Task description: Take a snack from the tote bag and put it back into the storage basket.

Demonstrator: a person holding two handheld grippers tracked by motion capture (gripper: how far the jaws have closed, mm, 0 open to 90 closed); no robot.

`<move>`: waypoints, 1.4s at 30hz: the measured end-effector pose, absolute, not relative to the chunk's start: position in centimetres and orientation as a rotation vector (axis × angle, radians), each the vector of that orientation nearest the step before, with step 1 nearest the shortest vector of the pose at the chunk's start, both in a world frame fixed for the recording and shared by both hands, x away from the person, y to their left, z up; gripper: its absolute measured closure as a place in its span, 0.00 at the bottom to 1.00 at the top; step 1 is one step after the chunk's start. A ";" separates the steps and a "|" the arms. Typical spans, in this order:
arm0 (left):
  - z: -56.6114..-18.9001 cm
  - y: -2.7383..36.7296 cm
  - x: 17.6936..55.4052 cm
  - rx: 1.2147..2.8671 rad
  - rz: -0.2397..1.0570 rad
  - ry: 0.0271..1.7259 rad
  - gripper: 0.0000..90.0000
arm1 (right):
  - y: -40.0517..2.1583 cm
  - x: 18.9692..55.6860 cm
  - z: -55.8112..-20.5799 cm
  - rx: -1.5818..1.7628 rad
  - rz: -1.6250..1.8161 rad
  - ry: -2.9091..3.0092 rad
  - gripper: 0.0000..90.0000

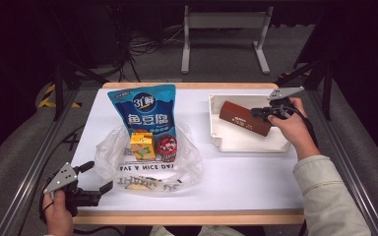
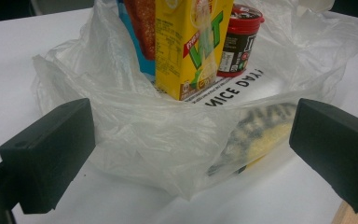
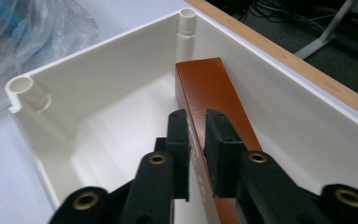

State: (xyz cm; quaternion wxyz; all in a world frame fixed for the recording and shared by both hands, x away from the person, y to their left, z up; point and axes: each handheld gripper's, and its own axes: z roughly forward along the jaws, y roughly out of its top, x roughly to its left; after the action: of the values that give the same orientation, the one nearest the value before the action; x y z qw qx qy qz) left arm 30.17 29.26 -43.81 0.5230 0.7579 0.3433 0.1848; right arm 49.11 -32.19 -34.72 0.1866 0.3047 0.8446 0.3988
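Observation:
A long brown box (image 1: 241,118) (image 3: 209,88) is inside the white tray (image 1: 256,142) (image 3: 98,79) at the back right, lying diagonally. My right gripper (image 1: 256,113) (image 3: 196,121) is shut on the box's near end, with its pads pressing on both narrow sides. I cannot tell whether the box touches the tray floor. My left gripper (image 1: 100,176) (image 2: 191,144) stands open at the front left, its jaws spread on either side of the near edge of a clear plastic bag (image 1: 187,162) (image 2: 144,140) without pressing on it.
In the open bag stand a blue snack pouch (image 1: 145,110), a yellow drink carton (image 1: 141,145) (image 2: 191,42) and a red-lidded cup (image 1: 167,147) (image 2: 240,39). A yellowish packet (image 2: 256,133) lies under the plastic near the front. The table's wooden edge (image 1: 187,216) runs along the front.

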 end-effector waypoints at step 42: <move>-43.8 29.3 30.1 1.821 0.442 0.817 0.01 | -31.8 47.1 -40.7 1.093 1.128 2.169 1.00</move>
State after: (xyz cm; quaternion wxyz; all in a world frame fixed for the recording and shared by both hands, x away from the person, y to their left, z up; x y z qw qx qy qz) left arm 30.07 29.27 -43.85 0.5215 0.7601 0.3409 0.1844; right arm 47.07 -31.78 -40.72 0.2299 0.3973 0.7883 0.4098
